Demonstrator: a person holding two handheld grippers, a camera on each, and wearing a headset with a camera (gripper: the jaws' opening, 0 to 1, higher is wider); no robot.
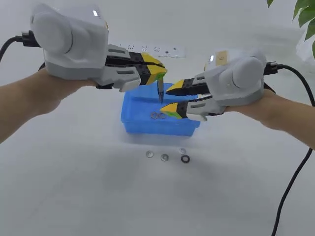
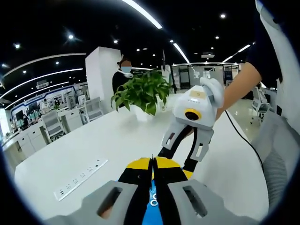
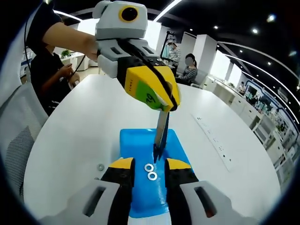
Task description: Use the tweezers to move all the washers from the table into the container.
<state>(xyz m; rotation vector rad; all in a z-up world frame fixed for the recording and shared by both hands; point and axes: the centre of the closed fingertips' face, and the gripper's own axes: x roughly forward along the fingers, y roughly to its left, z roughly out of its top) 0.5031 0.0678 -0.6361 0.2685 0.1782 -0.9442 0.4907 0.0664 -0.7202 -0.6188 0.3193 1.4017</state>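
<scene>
Head view | left gripper (image 1: pixel 160 73) jaws clamp tweezers (image 1: pixel 160 91) | right gripper (image 1: pixel 169 99) jaws seemingly apart

The left tool (image 1: pixel 160 74) reaches in from the left on a bare forearm, its jaws pinched on upright tweezers (image 1: pixel 160 91). The right tool (image 1: pixel 168 101) faces it from the right, jaws parted, just beside.

Bright, even overhead strip lighting — soft shadows, fisheye-warped edges.
</scene>
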